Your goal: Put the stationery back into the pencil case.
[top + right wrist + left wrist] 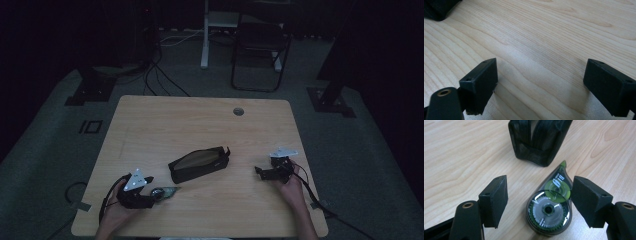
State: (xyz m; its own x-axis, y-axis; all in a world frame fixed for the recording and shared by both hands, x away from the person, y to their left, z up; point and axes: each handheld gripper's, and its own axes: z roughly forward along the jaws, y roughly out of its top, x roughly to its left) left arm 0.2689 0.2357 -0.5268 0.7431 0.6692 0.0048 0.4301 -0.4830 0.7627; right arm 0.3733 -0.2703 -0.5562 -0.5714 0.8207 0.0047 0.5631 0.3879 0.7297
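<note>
A clear teardrop correction-tape dispenser (550,206) with green and grey reels lies flat on the wooden table (165,120). My left gripper (539,200) stands open around it; the right jaw touches its side, while the left jaw stands apart from it. From above, the dispenser (166,192) sits just in front of the left gripper (150,196). A black zipped pencil case (199,164) lies mid-table, its end (537,140) just beyond the dispenser. My right gripper (540,85) is open low over bare wood, to the right of the case (262,173).
A round cable hole (238,111) is near the table's far edge. Behind the table stand a dark chair (260,45) and a white post (204,35) on grey carpet. Cables trail from both grippers toward the near edge.
</note>
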